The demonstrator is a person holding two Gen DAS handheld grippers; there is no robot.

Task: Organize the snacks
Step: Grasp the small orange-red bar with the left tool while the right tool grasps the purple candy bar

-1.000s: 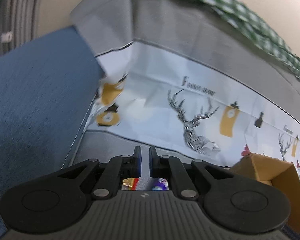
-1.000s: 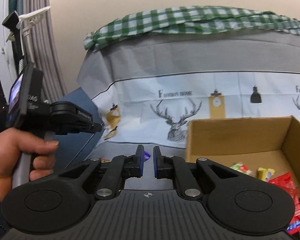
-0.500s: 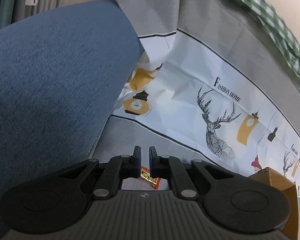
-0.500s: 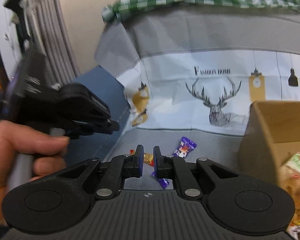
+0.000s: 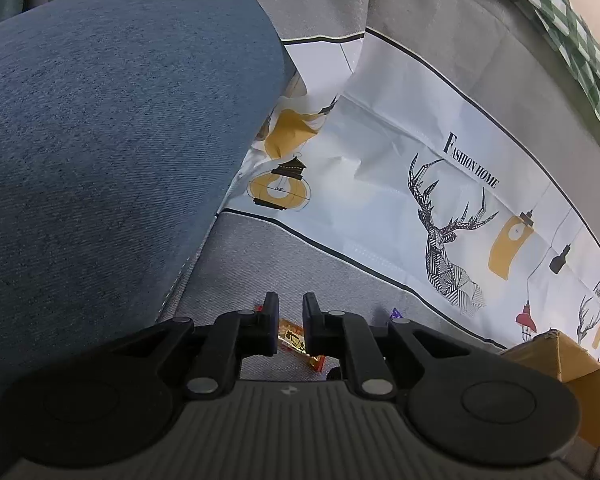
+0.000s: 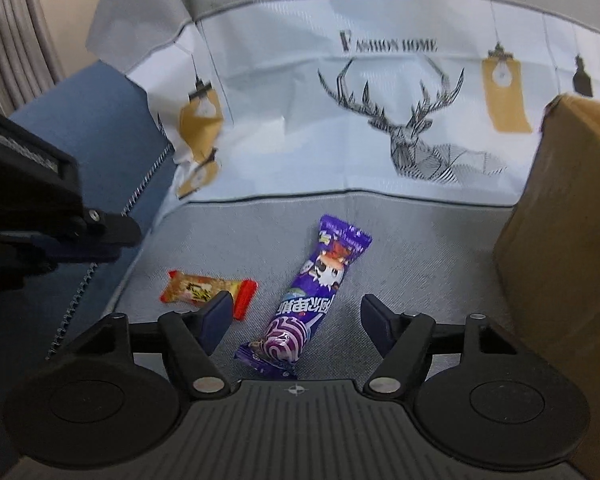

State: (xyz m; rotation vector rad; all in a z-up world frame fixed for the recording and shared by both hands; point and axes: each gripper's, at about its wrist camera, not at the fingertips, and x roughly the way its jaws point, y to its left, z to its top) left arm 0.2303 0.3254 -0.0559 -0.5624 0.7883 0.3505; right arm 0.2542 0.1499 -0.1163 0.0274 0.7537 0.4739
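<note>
**Right gripper opens above the purple snack**

Since a second ago the right gripper (image 6: 296, 312) has swung away from the cardboard box (image 6: 560, 240) and dropped toward the grey seat cover (image 6: 400, 248), and its jaws, pressed together back then, have just been opening and now stand wide. Between them, in the right wrist view, lies the purple snack packet (image 6: 316, 292), flat on the cover with its long axis running away from the camera; neither pad touches it. Just to its left lies a small orange-and-red candy (image 6: 204, 290), also flat on the cover, its red end partly hidden behind the left finger (image 6: 216, 316) of that gripper.

Meanwhile the left gripper (image 5: 290, 312) has moved closer to the seat and its jaws have just been opening a little; they are parted by a narrow gap. Through that gap, in the left wrist view, the orange-and-red candy shows on the cover below, apart from the pads as far as can be seen. A purple corner of the packet peeks past the right finger there.

The box stands on the seat at the right, well clear of both snacks. A blue cushion (image 5: 100, 140) borders the seat on the left, and the deer-print cloth (image 6: 380, 100) hangs behind.
</note>
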